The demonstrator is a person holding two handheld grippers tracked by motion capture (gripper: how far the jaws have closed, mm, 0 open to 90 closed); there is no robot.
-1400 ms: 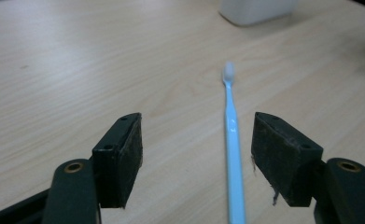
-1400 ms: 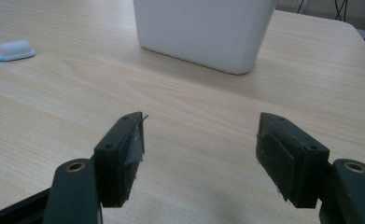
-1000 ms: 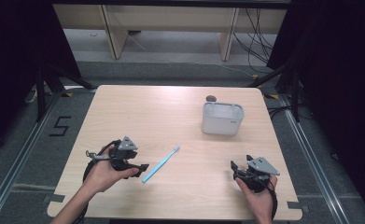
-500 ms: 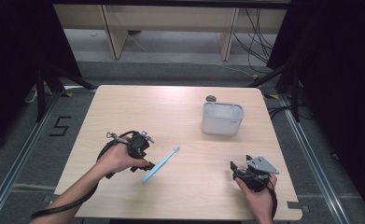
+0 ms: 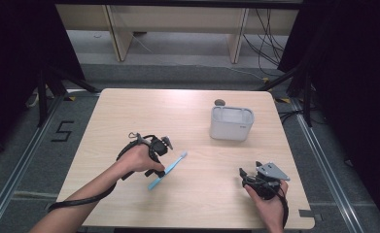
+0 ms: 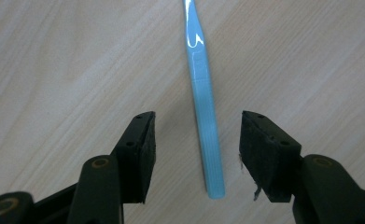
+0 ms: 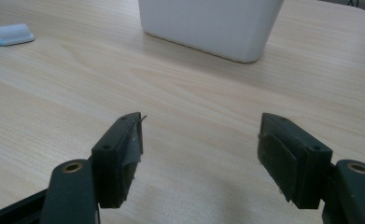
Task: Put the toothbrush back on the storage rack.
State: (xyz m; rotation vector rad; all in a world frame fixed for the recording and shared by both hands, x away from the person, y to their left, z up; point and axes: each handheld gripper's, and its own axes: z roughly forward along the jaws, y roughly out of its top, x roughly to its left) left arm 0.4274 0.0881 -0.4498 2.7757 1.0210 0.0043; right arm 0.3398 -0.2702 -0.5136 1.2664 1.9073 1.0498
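Left gripper [image 6: 196, 140] straddles the handle of the light-blue plastic toothbrush [image 6: 202, 109] lying flat on the pale wooden surface [image 5: 187, 116] — jaws just closing, pads not yet touching. Right gripper [image 7: 201, 149] wide, empty — near the white rectangular container [image 5: 231, 124].

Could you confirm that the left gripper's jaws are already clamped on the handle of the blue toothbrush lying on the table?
Not quite: the jaws are not clamped yet. In the left gripper view the left gripper has been closing, but a gap remains on each side of the blue toothbrush, whose handle lies between the jaws on the table.
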